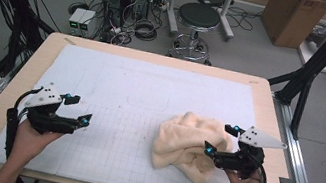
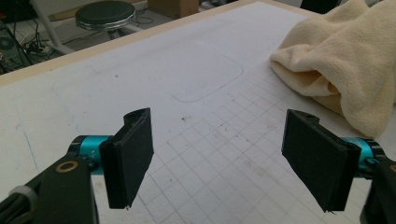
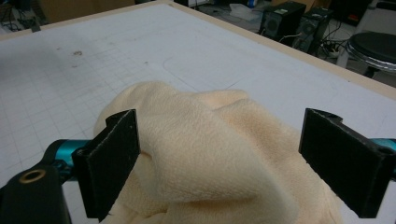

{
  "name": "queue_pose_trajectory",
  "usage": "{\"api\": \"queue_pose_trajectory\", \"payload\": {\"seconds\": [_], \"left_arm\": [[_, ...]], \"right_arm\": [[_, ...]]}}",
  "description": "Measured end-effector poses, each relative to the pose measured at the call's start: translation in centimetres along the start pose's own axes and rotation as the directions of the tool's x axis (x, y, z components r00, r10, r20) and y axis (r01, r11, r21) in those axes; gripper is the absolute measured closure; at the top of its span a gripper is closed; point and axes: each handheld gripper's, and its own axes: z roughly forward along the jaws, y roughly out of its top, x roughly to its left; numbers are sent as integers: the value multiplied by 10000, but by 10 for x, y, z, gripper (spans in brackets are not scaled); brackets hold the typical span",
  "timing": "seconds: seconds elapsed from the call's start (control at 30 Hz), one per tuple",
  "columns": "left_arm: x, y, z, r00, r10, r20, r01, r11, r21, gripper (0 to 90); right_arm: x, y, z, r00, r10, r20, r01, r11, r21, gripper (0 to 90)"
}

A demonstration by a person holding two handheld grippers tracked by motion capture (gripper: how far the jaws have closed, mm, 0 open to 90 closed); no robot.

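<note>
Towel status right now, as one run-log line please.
towel: crumpled heap on white mat | right gripper: open, fingers astride a fold, not pressing | left gripper: open, empty, apart from towel

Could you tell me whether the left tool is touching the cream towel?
Apart. The left gripper view shows the left tool open over bare gridded mat, with the towel lying well beyond it.
</note>
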Motion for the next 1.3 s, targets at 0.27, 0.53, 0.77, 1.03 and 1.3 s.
{"api": "queue_pose_trajectory", "payload": {"seconds": [0.27, 0.53, 0.77, 1.03, 1.3], "left_arm": [[0, -1, 3, 10000, -31, 33, 31, 10000, 72, 253], [1, -1, 3, 10000, -43, 88, 42, 10000, 83, 253], [0, -3, 3, 10000, -60, 42, 60, 9999, 97, 253], [4, -7, 3, 9998, -209, -52, 209, 9998, 29, 254], [4, -9, 5, 9997, -229, 11, 229, 9997, 99, 254]], "right_arm": [[-2, 0, -3, 9999, 110, -13, -110, 9999, 19, 118], [-2, 5, -7, 9997, 228, -95, -228, 9997, 8, 118], [-3, 7, 0, 9994, 245, -230, -241, 9995, 213, 118], [-6, 10, 20, 9973, 111, -723, -33, 9944, 1061, 146], [-3, 8, 36, 9927, -42, -1205, 285, 9793, 2002, 241]]}}
